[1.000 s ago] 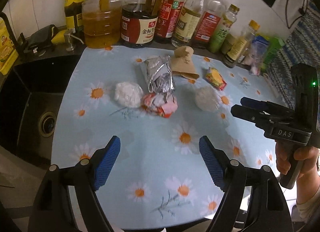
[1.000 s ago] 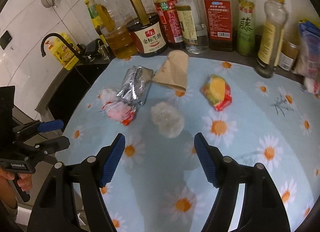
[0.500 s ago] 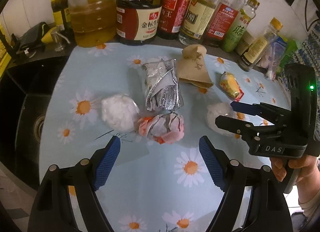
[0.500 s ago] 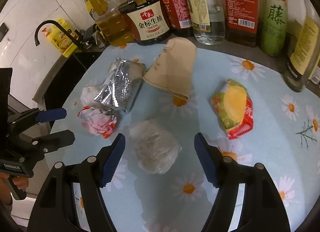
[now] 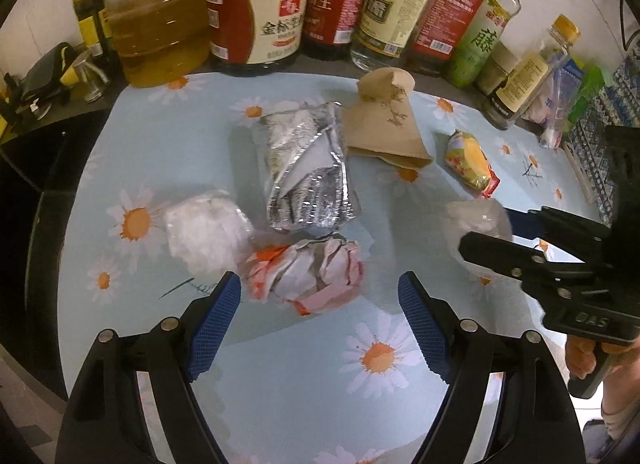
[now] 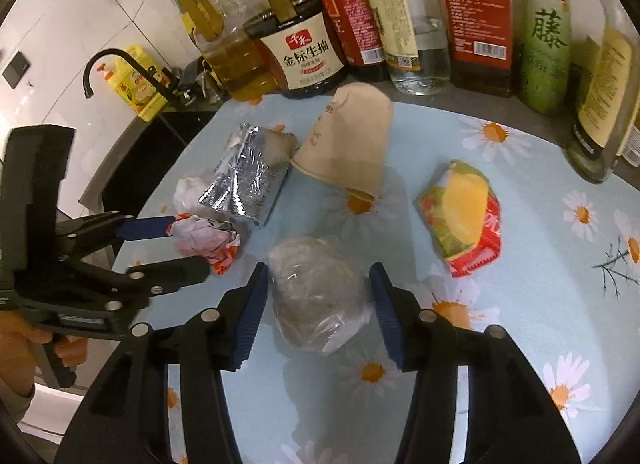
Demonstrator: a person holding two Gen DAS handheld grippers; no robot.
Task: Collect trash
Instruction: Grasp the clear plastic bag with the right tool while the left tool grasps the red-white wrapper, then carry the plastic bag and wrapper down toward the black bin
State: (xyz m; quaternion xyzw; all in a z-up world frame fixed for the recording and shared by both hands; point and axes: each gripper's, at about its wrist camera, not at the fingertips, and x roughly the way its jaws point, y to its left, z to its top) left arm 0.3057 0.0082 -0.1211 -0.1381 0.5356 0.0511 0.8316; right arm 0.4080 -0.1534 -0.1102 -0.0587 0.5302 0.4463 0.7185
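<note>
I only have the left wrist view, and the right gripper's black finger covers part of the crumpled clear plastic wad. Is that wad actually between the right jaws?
Observer: Yes. In the right wrist view the crumpled clear plastic wad lies on the daisy-print tablecloth between the right gripper's open jaws, not yet squeezed.
Operator: Anything crowding it on the side away from me?
Observer: The red and yellow snack wrapper lies apart from it, outside that jaw, with bare cloth between them.
Operator: What stands behind my left gripper?
Observer: A black curved tap rises there, with a yellow plastic bottle next to it.
</note>
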